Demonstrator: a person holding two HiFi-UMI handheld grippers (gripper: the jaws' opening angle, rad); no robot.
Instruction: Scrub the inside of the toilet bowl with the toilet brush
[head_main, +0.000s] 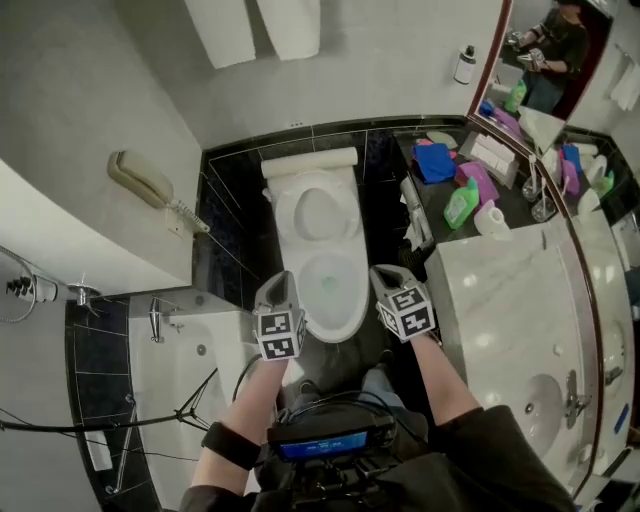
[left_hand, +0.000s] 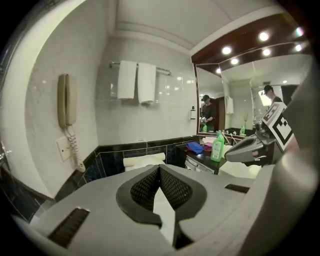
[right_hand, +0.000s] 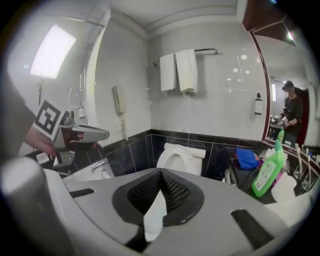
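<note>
The white toilet (head_main: 322, 262) stands against the dark tiled wall with its lid up and its bowl (head_main: 328, 282) open. Both grippers hover just in front of the bowl's near rim and point at it. My left gripper (head_main: 279, 282) is over the rim's left side and my right gripper (head_main: 386, 273) over its right. Each is shut with nothing between its pads, as the left gripper view (left_hand: 160, 169) and the right gripper view (right_hand: 161, 173) show. The toilet (right_hand: 182, 157) lies straight ahead in both gripper views, with its raised lid (left_hand: 144, 161) showing. I cannot make out a toilet brush in any view.
A dark counter (head_main: 520, 205) right of the toilet holds a green bottle (head_main: 461, 203), a blue cloth (head_main: 434, 162) and other bottles. A marble vanity (head_main: 520, 320) with a basin is at the right. A bathtub (head_main: 185, 370) lies at the left, under a wall phone (head_main: 143, 180). Towels (right_hand: 180, 70) hang above the toilet.
</note>
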